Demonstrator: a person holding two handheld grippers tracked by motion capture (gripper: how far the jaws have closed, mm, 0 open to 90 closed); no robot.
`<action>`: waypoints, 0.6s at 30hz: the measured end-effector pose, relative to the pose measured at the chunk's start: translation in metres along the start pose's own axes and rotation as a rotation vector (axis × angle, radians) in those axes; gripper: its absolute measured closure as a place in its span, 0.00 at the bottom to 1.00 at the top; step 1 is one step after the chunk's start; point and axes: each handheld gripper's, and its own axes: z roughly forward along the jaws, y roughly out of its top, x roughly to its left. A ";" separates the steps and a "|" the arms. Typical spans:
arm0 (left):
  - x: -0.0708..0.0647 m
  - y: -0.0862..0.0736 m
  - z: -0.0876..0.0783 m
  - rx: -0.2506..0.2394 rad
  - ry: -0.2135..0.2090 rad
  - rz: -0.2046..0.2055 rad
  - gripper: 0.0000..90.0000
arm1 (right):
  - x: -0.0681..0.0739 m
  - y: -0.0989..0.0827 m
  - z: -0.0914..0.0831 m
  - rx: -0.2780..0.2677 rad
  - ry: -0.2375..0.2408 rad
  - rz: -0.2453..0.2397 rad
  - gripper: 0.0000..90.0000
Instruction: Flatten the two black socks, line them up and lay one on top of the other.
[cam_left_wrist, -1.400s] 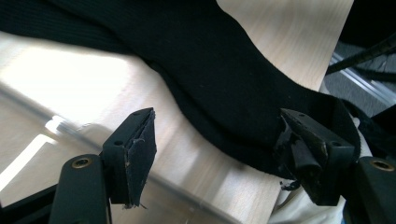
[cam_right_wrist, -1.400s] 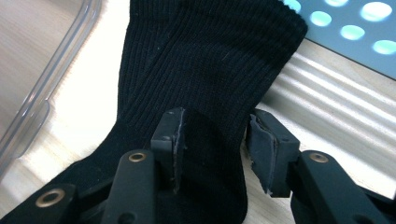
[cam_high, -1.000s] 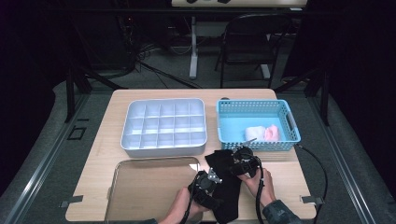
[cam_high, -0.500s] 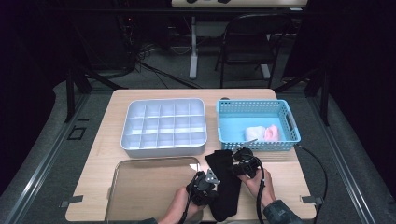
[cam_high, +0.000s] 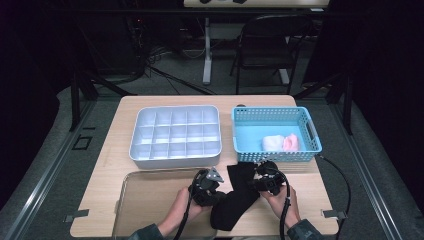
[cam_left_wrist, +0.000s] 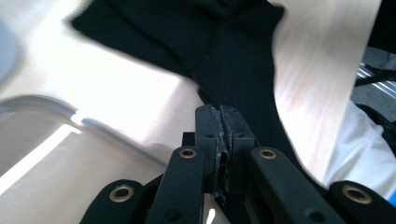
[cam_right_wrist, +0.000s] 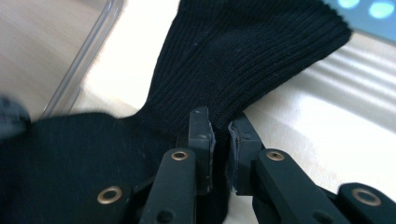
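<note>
Matt knit on pale wood

You hold a black sock (cam_right_wrist: 243, 60) of ribbed, matt knit cloth over a table (cam_high: 115, 150) of pale, smooth wood grain. At your 9 o'clock lies a clear, glossy plastic tray (cam_high: 150, 200); at 11 o'clock a smooth, matt grey divided box (cam_high: 175, 135); at 1 o'clock a perforated blue plastic basket (cam_high: 275, 115) holding soft white and pink cloth (cam_high: 282, 142).

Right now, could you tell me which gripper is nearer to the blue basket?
Right. The right gripper sits just in front of the blue basket, clamped on the black sock; the left gripper grips it farther off, by the clear tray.
</note>
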 end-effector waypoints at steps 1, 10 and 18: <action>0.002 0.002 -0.001 0.011 0.015 0.011 0.97 | 0.000 -0.002 -0.001 -0.004 0.000 0.009 0.90; 0.026 0.004 0.002 0.057 0.030 -0.028 0.93 | 0.011 -0.018 -0.001 0.007 0.012 0.025 0.80; 0.024 -0.009 -0.015 0.072 0.011 -0.045 0.60 | 0.003 -0.013 -0.022 -0.052 -0.020 -0.030 0.54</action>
